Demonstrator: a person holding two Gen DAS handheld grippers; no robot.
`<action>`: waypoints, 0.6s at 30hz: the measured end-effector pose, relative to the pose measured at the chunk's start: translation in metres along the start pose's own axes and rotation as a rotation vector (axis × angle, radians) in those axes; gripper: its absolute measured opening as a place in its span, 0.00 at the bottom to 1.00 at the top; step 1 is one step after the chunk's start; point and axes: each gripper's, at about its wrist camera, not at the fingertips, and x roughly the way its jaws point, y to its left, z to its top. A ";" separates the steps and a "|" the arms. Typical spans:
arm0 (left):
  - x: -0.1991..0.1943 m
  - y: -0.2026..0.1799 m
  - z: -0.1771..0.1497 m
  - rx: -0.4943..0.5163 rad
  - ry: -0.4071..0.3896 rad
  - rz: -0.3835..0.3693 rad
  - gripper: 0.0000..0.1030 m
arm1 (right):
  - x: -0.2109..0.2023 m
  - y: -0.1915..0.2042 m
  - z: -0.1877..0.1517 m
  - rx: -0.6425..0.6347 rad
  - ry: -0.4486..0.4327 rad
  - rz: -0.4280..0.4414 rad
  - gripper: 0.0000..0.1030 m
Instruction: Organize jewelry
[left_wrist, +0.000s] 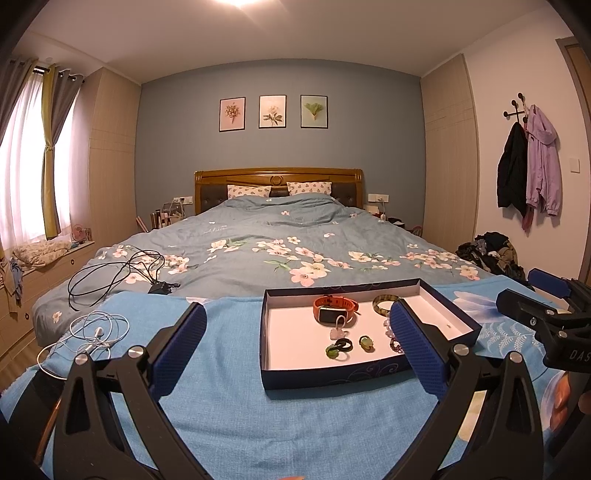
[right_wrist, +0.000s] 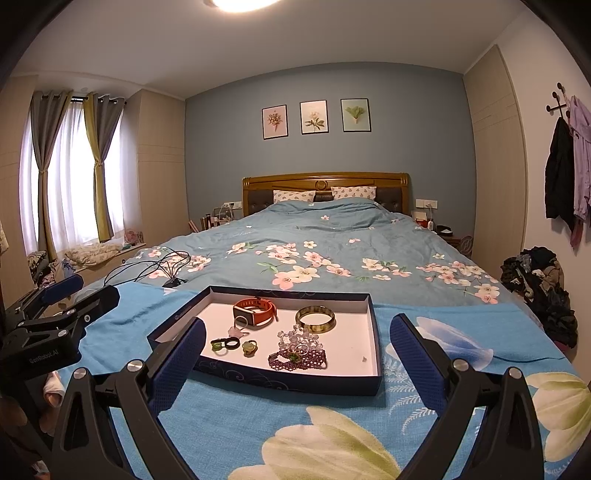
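Ahead of both grippers, on the bed: tray (right_wrist: 373, 332) holds watch (right_wrist: 255, 312), bangle (right_wrist: 315, 319), rings, beads. Left gripper (left_wrist: 295, 343), right gripper (right_wrist: 295, 354) spread apart, empty. Sorting either pending or finished; can't tell.

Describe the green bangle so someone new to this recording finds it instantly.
On the blue cloth at the foot of the bed sits a shallow dark-blue box with a white floor. Toward its far right lies the bangle, right of the orange watch. It is the only large, rigid, mottled-green hoop; the purple beads are loose strands.
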 end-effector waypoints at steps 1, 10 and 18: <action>-0.001 0.000 0.001 -0.002 -0.002 -0.001 0.95 | 0.001 0.000 0.001 0.000 0.000 0.001 0.93; -0.001 -0.001 0.001 -0.002 -0.002 0.000 0.95 | 0.001 0.000 0.000 -0.001 0.002 0.002 0.93; -0.001 0.001 -0.001 0.001 -0.001 -0.001 0.95 | 0.001 0.001 0.000 0.000 0.002 0.001 0.93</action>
